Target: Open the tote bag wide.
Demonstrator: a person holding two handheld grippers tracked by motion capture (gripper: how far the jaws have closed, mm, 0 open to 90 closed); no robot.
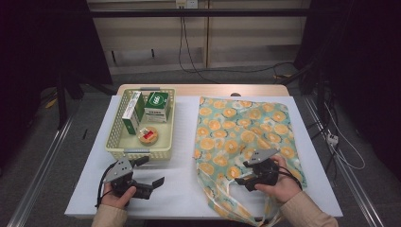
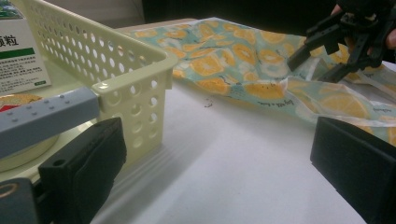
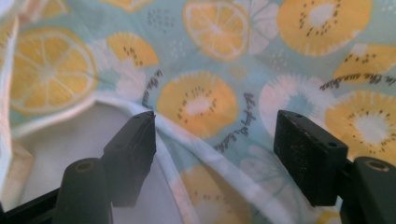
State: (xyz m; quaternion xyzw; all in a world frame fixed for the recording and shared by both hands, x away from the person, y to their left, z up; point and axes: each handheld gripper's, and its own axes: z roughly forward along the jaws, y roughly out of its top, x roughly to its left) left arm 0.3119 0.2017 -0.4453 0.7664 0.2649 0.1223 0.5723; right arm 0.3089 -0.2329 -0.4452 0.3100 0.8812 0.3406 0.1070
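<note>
Nearest the camera, two hands come in over the desk's [image 1: 179, 189] front edge, each holding tongs. Left tongs [image 1: 151, 171] hover just in front of the basket [image 1: 115, 137], jaws spread wide with nothing between them; the left gripper view looks past them at the basket's perforated corner.

To the right of the basket, the right tongs [image 1: 243, 172] are down on the near part of the lemon-print bag [image 1: 246, 127]. Their jaws stand wide, and the right gripper view shows the bag's white-edged rim [image 3: 196, 149] lying between them without either pad pressing on it. So nothing is gripped yet.

That bag lies flat on the desk beside the basket, its handles [image 1: 222, 194] trailing toward the front edge and its mouth apparently facing the person.

Farther back, the basket holds a green-and-white box [image 1: 157, 107], a taller narrow box [image 1: 132, 113] leaning beside it, and a small round tin [image 1: 148, 135] in front of them.

Judging by this, the work looks like packing the basket's things into the bag, and it is at an early stage: all three items sit in the basket, and the bag is not opened. Pinching the rim and lifting it to open the mouth seems the step in hand, with every transfer left.
</note>
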